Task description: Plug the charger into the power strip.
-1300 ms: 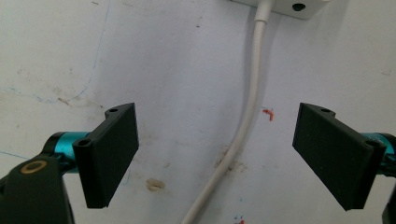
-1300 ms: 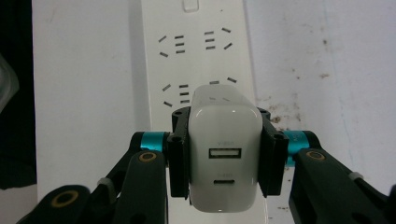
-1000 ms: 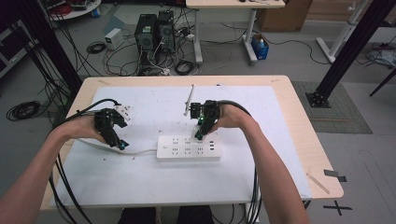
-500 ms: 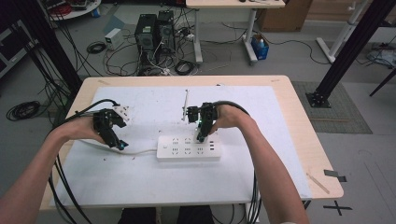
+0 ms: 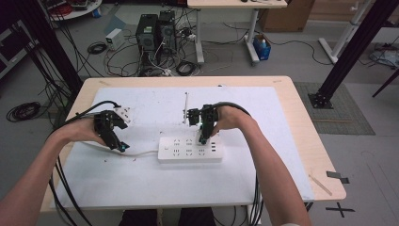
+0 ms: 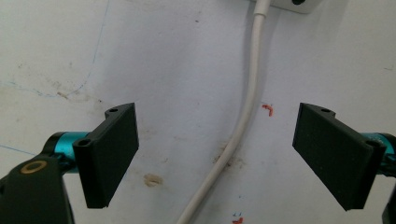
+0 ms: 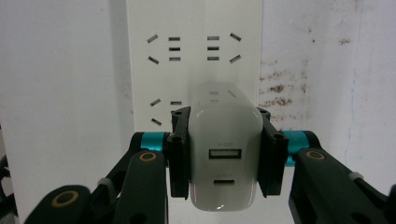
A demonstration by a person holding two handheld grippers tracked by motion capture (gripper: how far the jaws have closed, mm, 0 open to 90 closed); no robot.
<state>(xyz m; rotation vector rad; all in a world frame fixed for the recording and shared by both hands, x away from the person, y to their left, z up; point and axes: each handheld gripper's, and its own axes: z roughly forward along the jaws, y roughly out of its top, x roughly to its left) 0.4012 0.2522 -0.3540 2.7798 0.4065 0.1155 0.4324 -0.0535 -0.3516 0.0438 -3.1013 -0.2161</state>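
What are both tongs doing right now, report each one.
Left tongs: open, empty, jaws either side of the white cable.
Right tongs: shut on the white USB charger, over the power strip.

tongs (image 7: 225, 154): black jaws | teal collars | brass screws | black cables

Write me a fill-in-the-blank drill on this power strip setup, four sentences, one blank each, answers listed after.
1. The right gripper is shut on a white ____ with two ports on its face.
2. The left gripper has its jaws ____, with the white cable lying between them.
3. That cable runs into the white ____ on the table.
4. The table's top is covered by a ____ mat.

Missing words: charger; open; power strip; white
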